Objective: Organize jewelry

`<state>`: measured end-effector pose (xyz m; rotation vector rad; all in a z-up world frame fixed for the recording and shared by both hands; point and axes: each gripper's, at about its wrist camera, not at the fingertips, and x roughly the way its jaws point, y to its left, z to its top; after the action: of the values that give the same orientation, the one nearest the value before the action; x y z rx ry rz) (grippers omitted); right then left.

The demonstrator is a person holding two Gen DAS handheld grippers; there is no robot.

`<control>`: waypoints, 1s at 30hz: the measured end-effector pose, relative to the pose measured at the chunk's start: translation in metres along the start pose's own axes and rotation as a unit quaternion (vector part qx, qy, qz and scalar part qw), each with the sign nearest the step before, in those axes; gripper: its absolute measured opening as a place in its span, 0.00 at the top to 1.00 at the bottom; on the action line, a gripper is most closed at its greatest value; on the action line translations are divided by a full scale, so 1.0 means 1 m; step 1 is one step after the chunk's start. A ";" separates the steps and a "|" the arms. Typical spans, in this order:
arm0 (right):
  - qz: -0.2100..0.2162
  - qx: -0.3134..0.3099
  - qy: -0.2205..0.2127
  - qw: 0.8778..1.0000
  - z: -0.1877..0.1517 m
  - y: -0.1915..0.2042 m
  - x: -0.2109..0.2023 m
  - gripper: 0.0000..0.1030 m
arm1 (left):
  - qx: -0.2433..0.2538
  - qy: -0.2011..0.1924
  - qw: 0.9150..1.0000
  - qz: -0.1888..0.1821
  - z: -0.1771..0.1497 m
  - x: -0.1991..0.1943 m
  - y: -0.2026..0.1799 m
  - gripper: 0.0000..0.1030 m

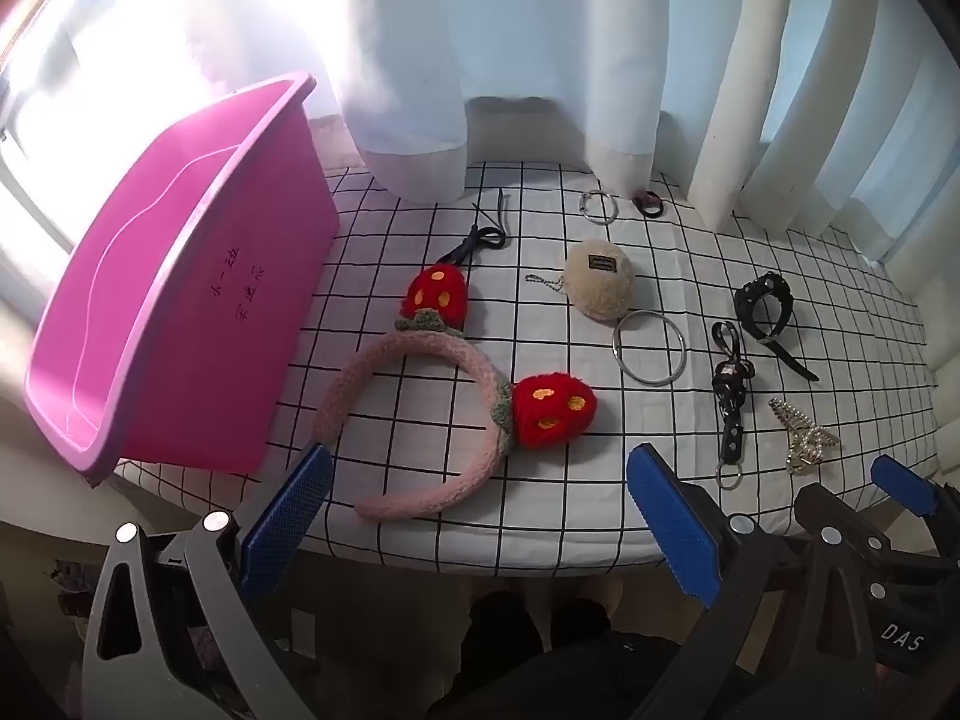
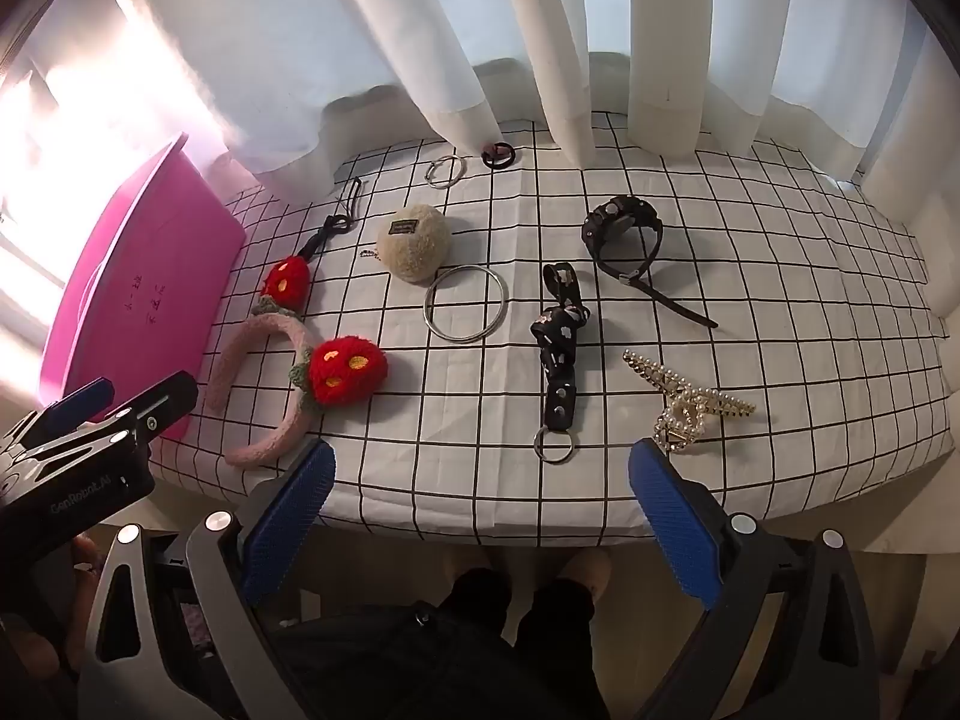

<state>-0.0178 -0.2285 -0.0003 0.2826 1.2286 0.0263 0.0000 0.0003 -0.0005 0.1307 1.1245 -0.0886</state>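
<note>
Left gripper [image 1: 480,516]: nearest the left wrist camera, blue pads spread as wide as they go, nothing between them, hanging over the near edge of the table
Right gripper [image 2: 480,516]: also spread wide and empty, tilted steeply down over the same near edge; in the left wrist view it shows at the lower right
Headband [image 1: 432,426]: fluffy pink, just beyond the left gripper's pads, with two red strawberry puffs; it lies beside the bin
Strap keychain [image 2: 559,354]: black with pale spots, metal ring at its near end, just ahead of the right gripper, between the headband and the pearl clip
Pearl clip [image 2: 684,402]: gold with pearls, touching distance from the right gripper's right pad as seen, near the table edge
Large ring [image 2: 466,303]: plain silver bangle, flat on the cloth, just in front of the beige pom-pom
Pom-pom [image 2: 414,243]: beige and fuzzy, dark label on top, short bead chain at its left
Watch [image 2: 630,240]: black, strap trailing toward the right, well apart from the bin
Dark cord [image 1: 480,228]: knotted, behind the far strawberry
Small ring [image 1: 598,206]: silver, far side, near the curtain
Hair tie [image 1: 647,204]: dark, just beside the small ring
Bin [image 1: 180,300]: pink plastic, empty, at the table's left end, handwriting on its side
Tablecloth [image 2: 780,300]: white with a black grid
Curtain [image 2: 540,60]: white folds resting on the far edge
</note>
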 end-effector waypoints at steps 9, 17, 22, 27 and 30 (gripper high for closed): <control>0.004 0.000 0.000 1.000 0.000 0.000 0.000 0.09 | -0.002 0.000 1.000 0.002 0.000 0.001 0.001 0.06; 0.005 0.002 0.000 1.000 0.001 0.006 0.004 0.09 | -0.001 -0.001 1.000 0.002 0.000 0.000 0.000 0.06; 0.006 0.003 0.000 1.000 0.001 0.004 0.004 0.09 | -0.002 -0.001 1.000 0.002 0.000 0.000 0.000 0.06; 0.007 0.003 -0.001 1.000 0.001 0.003 0.003 0.09 | -0.002 -0.001 1.000 0.002 0.000 0.000 0.000 0.06; 0.007 0.004 0.000 1.000 0.001 0.003 0.003 0.09 | -0.003 -0.002 1.000 0.002 -0.001 -0.002 0.003 0.06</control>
<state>-0.0157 -0.2252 -0.0025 0.2984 1.2272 0.0343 -0.0012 0.0031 0.0009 0.1284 1.1204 -0.0821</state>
